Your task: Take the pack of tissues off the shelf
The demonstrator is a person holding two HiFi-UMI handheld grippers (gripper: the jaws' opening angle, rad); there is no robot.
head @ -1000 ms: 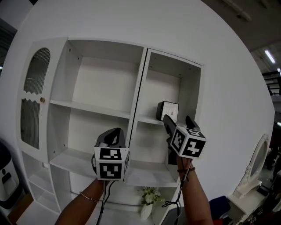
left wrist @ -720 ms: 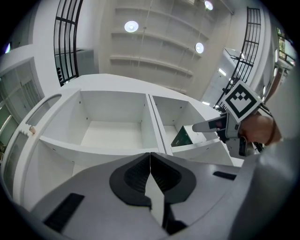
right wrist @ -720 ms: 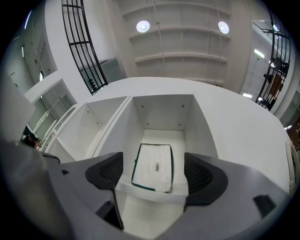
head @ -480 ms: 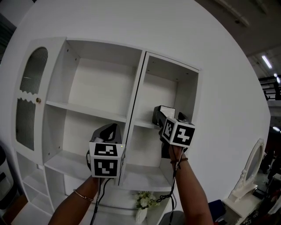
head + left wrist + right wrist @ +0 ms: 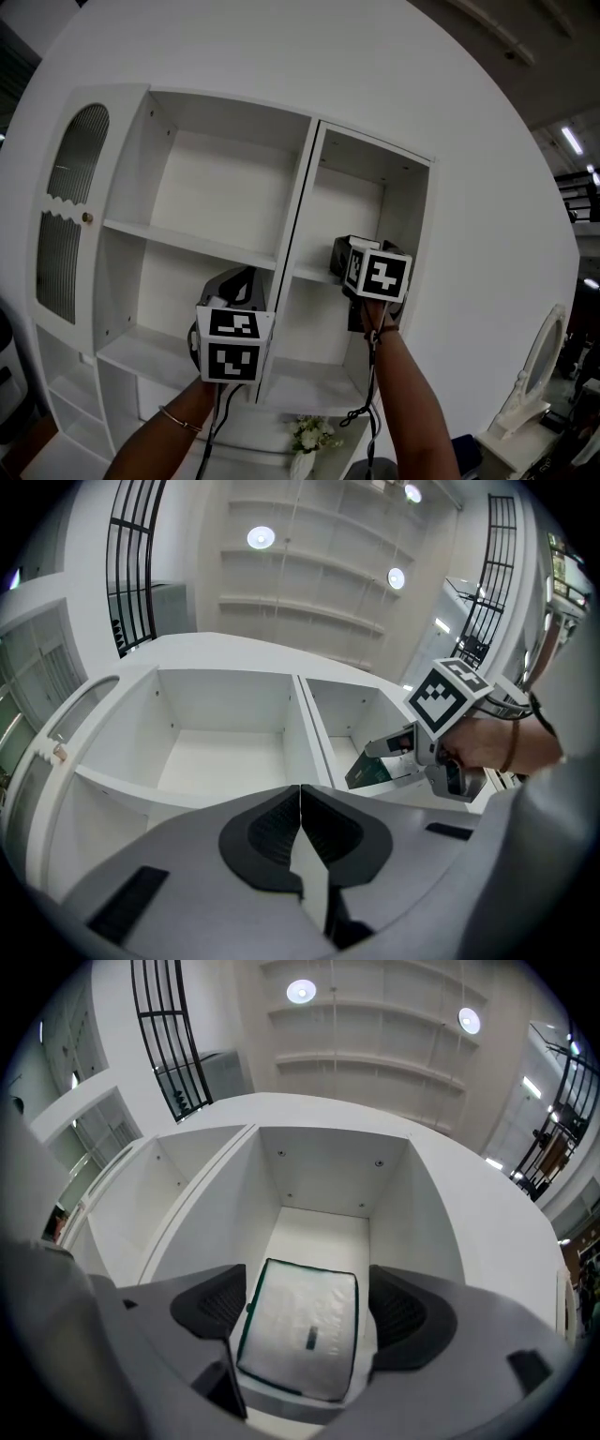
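Observation:
The pack of tissues, white with a dark green edge, lies on the middle shelf of the white shelf unit's narrow right compartment. My right gripper is open with one jaw on each side of the pack, a small gap showing at both pads. In the head view the right gripper reaches into that compartment at the pack. My left gripper hangs lower, in front of the unit's upright divider, shut with nothing in it. The left gripper view also shows the pack by the right gripper.
The wide left compartment of the unit holds nothing. An arched grille door closes the far left section. A vase of flowers stands below the unit. A mirror on a stand is at the lower right.
My right gripper has moved up and forward into the right compartment, so its jaws now stand either side of the pack. The left gripper has hardly moved.

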